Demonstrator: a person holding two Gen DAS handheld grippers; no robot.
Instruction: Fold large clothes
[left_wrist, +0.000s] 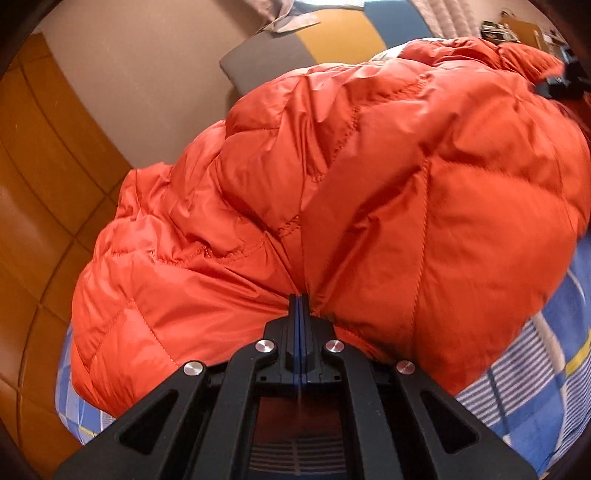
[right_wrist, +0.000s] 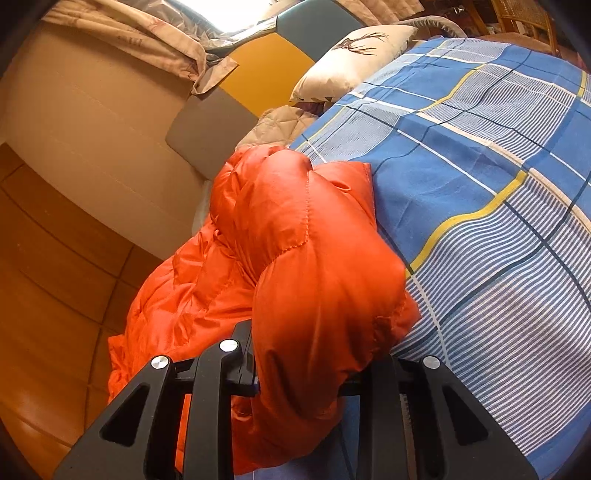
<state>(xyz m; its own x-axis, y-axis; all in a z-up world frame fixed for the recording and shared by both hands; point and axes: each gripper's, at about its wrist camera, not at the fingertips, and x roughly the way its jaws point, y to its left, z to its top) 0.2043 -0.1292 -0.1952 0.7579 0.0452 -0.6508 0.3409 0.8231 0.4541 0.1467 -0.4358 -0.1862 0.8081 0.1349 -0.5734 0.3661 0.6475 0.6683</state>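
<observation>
An orange quilted down jacket (left_wrist: 369, 177) lies bunched on a bed and hangs partly over its left edge. My left gripper (left_wrist: 300, 300) is shut on a pinch of its fabric, the two fingers pressed together. In the right wrist view the jacket (right_wrist: 314, 258) drapes over my right gripper (right_wrist: 299, 373) and hides its fingertips; a fold of the jacket sits between the fingers. The right gripper also shows at the far right of the left wrist view (left_wrist: 561, 79), at the jacket's far end.
The bed has a blue, white and yellow plaid sheet (right_wrist: 498, 184). A white pillow with a deer print (right_wrist: 354, 62) and a beige quilt (right_wrist: 280, 125) lie by the padded headboard (right_wrist: 266, 66). Wooden floor (right_wrist: 55, 277) lies left of the bed.
</observation>
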